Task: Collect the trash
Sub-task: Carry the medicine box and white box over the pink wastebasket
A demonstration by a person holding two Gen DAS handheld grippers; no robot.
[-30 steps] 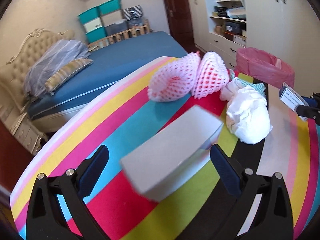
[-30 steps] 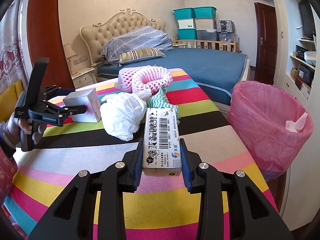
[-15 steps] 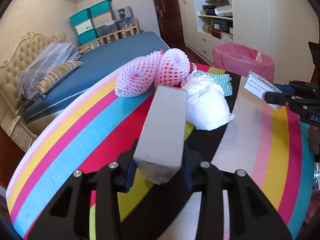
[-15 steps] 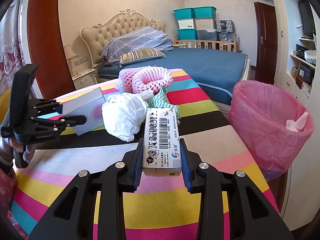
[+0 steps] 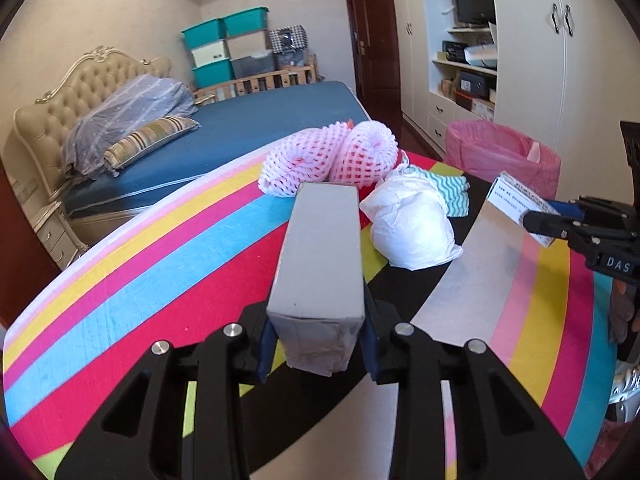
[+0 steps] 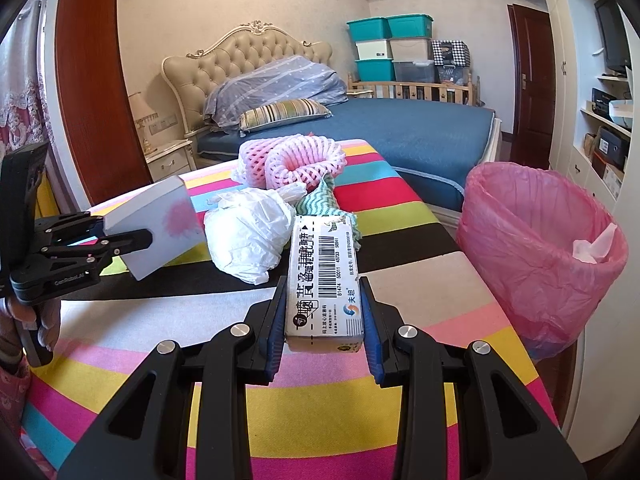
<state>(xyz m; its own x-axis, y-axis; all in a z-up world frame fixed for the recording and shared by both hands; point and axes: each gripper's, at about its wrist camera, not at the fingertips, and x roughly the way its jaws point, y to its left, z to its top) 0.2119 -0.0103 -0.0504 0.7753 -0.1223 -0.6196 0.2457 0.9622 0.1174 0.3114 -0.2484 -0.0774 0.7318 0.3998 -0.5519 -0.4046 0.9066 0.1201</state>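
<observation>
Your left tongs [image 5: 318, 344] now lift the grey box [image 5: 322, 264], clamped; right tongs [image 6: 322, 320] grip the barcode box [image 6: 324, 280] near the bin [image 6: 540, 248]—an early release misses it.

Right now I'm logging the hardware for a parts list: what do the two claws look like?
Both are matte black, angular frames with triangular cutouts and silver round screw heads at the joints. The left claw and right claw each carry dark blue pads inside the fingertips. From outside, the right one shows white lettering "DAS" on its body, the left one small pale lettering that is hard to read. No cables show.
</observation>
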